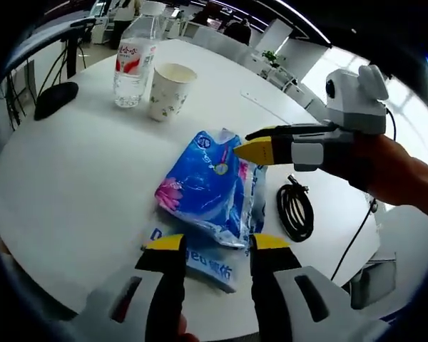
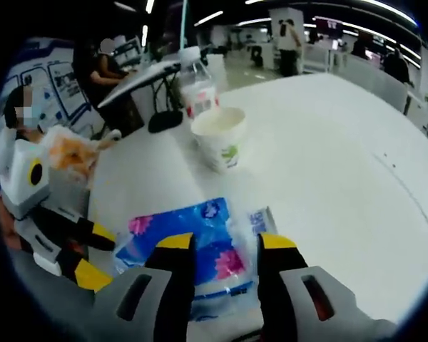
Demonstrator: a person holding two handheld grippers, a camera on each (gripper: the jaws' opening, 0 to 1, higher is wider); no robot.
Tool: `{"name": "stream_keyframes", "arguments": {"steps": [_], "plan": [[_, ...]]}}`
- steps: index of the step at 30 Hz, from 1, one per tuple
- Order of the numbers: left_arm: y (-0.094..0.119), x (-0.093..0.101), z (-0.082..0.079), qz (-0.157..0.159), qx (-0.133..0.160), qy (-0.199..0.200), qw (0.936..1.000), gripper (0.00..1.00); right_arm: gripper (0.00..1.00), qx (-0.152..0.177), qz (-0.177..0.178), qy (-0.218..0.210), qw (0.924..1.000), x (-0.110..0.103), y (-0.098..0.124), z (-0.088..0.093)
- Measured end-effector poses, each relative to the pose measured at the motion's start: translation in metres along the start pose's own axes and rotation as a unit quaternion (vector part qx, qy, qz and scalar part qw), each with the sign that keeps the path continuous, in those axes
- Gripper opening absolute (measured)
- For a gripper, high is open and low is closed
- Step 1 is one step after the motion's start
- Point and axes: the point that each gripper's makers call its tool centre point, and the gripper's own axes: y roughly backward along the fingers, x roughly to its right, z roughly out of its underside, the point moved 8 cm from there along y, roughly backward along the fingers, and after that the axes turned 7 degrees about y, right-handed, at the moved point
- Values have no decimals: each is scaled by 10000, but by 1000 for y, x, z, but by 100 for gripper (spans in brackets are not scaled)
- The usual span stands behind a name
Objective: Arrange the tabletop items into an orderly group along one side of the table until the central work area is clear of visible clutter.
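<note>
A blue tissue pack [image 1: 210, 185] with a pink flower print lies mid-table, resting partly on a flatter blue-and-white pack [image 1: 207, 265]. My left gripper [image 1: 217, 246] is open, its yellow tips just short of the packs' near edge. My right gripper [image 1: 251, 144] comes in from the right, its tips at the blue pack's far right edge. In the right gripper view the right gripper [image 2: 227, 244] is open and straddles the blue pack [image 2: 200, 239], and the left gripper [image 2: 94, 255] shows at the left, jaws apart.
A water bottle [image 1: 135, 60] and a paper cup [image 1: 170, 91] stand together at the table's far side, with a black flat object [image 1: 55, 98] left of them. A coiled black cable [image 1: 294, 211] lies right of the packs. Desks and people sit beyond the table.
</note>
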Motion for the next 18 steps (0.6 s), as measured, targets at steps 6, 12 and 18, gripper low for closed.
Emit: {"name": "stream_keyframes", "arguments": {"steps": [6,12,18], "plan": [[-5,0,-2,-74,-22,-67,9999,26,27,-73,-36,41,10000,-2,-3,1],[-8,-1,-2,-139,-37,-98,9998,19,18,-114,-8,32,9999,-2,-3,3],[-9,-2,-3,-197,-3,-112,9997,9,11,-124,51,24,9999,0,-1,4]]}}
